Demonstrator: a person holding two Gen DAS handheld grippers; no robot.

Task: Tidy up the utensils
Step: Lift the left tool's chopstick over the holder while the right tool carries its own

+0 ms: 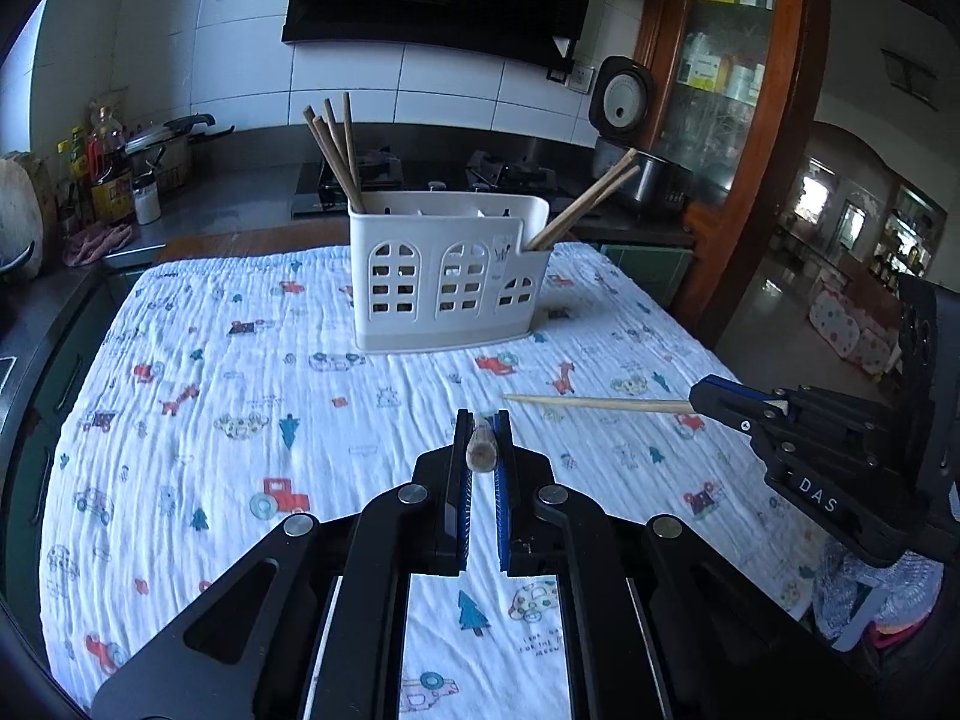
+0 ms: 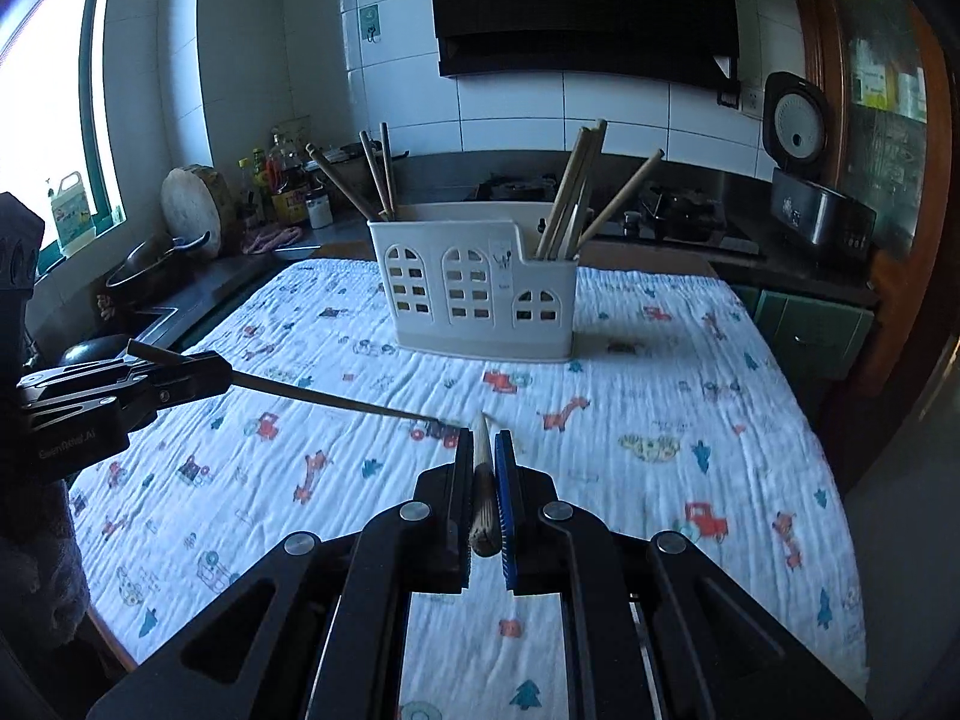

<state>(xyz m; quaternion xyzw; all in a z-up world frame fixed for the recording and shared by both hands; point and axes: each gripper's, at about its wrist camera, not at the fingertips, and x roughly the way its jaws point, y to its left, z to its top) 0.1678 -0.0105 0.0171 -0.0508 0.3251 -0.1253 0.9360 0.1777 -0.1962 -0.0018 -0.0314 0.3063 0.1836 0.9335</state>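
My left gripper [image 1: 483, 420] is shut on a wooden chopstick [image 1: 480, 450], held above the printed tablecloth [image 1: 240, 420]. In the left wrist view the right gripper [image 1: 717, 399] comes in from the right, shut on a second chopstick [image 1: 600, 403] that points left. The right wrist view shows that right gripper [image 2: 483, 438] clamped on its chopstick [image 2: 483, 498], while the left gripper [image 2: 204, 375] holds its own chopstick [image 2: 336, 402] out from the left. A white utensil caddy [image 1: 447, 276] [image 2: 480, 294] stands upright at the far middle of the table. Several chopsticks [image 1: 336, 144] lean in its left compartment and others [image 1: 582, 204] in its right.
Behind the table runs a dark counter with a gas stove [image 1: 432, 174], a rice cooker [image 1: 636, 174], bottles [image 1: 108, 162] and a lidded pot [image 1: 162, 144]. A wooden glass-front cabinet [image 1: 720, 90] stands at the right. A pan [image 2: 150, 264] and a window [image 2: 42, 90] are at the left.
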